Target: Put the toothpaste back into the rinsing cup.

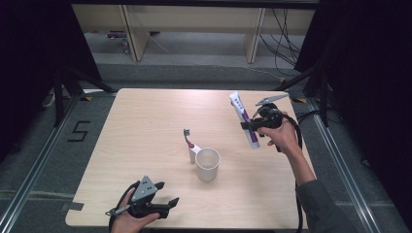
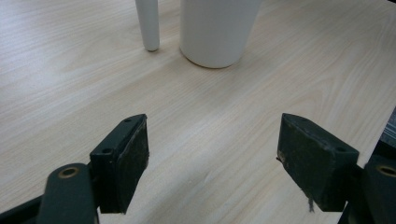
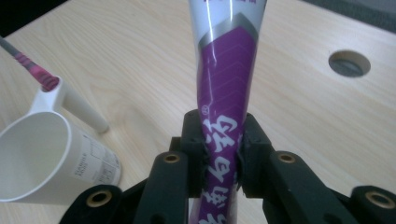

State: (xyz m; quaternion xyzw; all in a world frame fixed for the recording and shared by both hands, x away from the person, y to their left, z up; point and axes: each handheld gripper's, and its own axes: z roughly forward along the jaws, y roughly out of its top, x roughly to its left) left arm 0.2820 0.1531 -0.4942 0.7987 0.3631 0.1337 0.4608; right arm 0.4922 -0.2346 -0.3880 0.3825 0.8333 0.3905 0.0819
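Pinching the purple toothpaste tube [image 3: 227,93] mid-body, the right gripper [image 1: 253,127] holds it above the table [image 1: 145,121]; left gripper [image 2: 212,158] jaws spread.

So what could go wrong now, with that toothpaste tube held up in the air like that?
The right gripper pinches the soft toothpaste tube near its lower part, so it might slip or get squeezed. If it heads for the white cup, it could knock the light cup over, or hit the toothbrush standing in the cup's side holder.
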